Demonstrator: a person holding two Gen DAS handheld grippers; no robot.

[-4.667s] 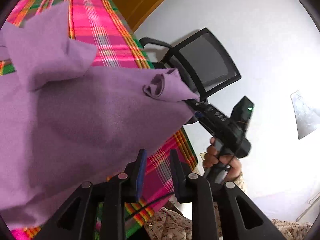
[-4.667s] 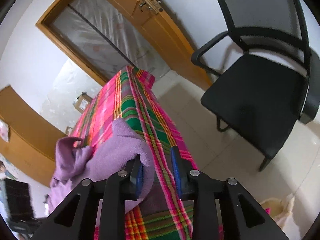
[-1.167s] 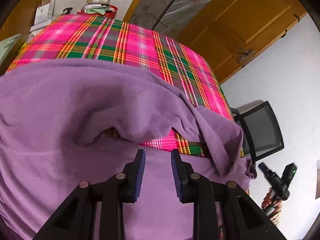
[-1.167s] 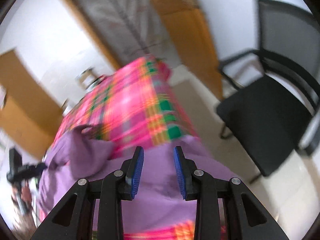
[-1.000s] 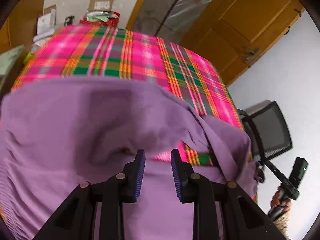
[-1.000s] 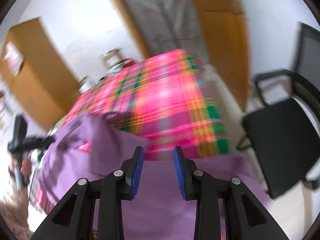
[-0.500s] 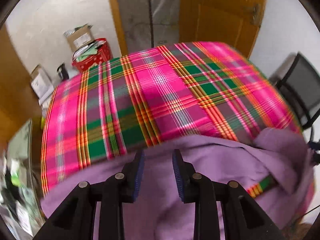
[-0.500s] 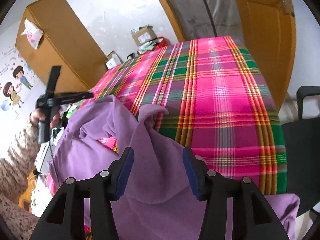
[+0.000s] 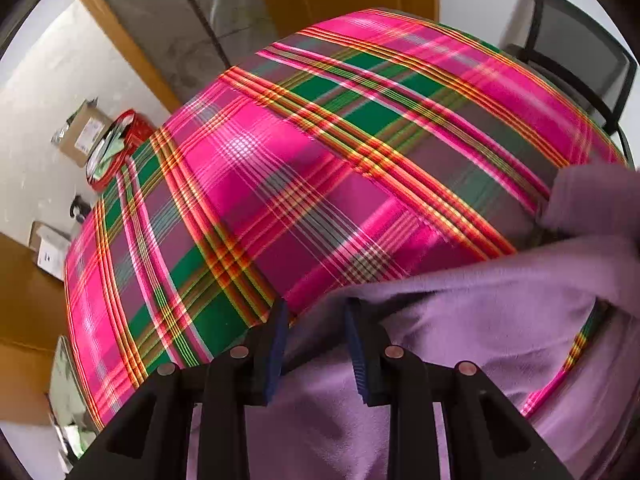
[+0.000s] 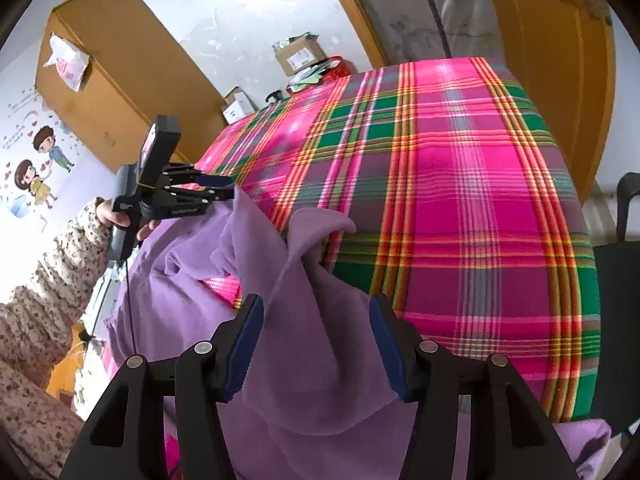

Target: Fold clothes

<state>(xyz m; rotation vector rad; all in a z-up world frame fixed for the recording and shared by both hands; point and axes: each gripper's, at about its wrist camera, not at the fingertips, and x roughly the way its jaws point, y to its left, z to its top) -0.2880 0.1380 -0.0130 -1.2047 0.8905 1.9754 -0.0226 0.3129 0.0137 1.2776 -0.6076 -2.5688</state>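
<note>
On your far left in the right wrist view, your one visible hand (image 10: pixel 120 216), in a patterned sleeve (image 10: pixel 48 292), holds the left gripper (image 10: pixel 230 192). Its fingers are drawn nearly together on an upper edge of the purple garment (image 10: pixel 304 368), and in the left wrist view that same edge passes between the two blue pads (image 9: pixel 276 344), which stand only a little apart. It looks clamped on the cloth.

There is one garment. It lies bunched over the near-left part of the table with its plaid tablecloth (image 10: pixel 460 208), one pointed fold standing up near the middle, and it hangs over the near edge.

Moving right, the right gripper (image 10: pixel 316 344) has its fingers spread wide. Purple cloth lies between and beneath them, but neither pad presses on it, so it holds nothing.

Behind the table you have three cardboard boxes (image 10: pixel 298 56) and one red basket (image 9: pixel 116 148) by the wall, one wooden cabinet (image 10: pixel 120 76) to the left, one wooden door (image 10: pixel 552 68), and one black chair (image 9: pixel 576 52) at the far right.
</note>
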